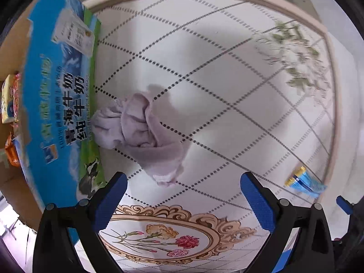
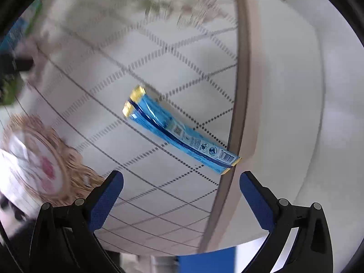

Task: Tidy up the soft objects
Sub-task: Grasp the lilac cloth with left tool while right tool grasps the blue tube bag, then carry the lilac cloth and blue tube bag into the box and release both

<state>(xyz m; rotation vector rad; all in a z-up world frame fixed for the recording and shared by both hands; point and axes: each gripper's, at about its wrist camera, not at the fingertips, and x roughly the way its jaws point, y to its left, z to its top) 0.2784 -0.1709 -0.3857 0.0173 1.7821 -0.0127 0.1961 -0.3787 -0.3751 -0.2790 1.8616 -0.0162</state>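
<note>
Approach stage, by the look of it: nothing gripped yet, both tools hovering above the table (image 1: 227,72) with its quilted diamond-pattern cover. Left hand-held gripper (image 1: 183,190) spread wide and empty, aimed at a crumpled lilac cloth (image 1: 141,132) lying just ahead of its fingertips. Cloth bunched in a loose heap, one edge touching the side of the blue milk carton box (image 1: 56,104), apparently open-topped, with snack packets (image 1: 11,100) showing inside. Right hand-held gripper (image 2: 182,187) likewise wide open, holding nothing, pointed toward a blue foil packet (image 2: 179,129) that lies well away from the box, at the table's opposite edge, one end overlapping the beige border trim (image 2: 244,91). Right view partly blurred, so packet print unreadable.

Likely next: lower the left tool over the cloth's raised middle fold, close on a thick bunch rather than a single layer, lift clear of the box wall, then carry into the box. Soft fabric liable to trail or slip, so a deep bite needed.
</note>
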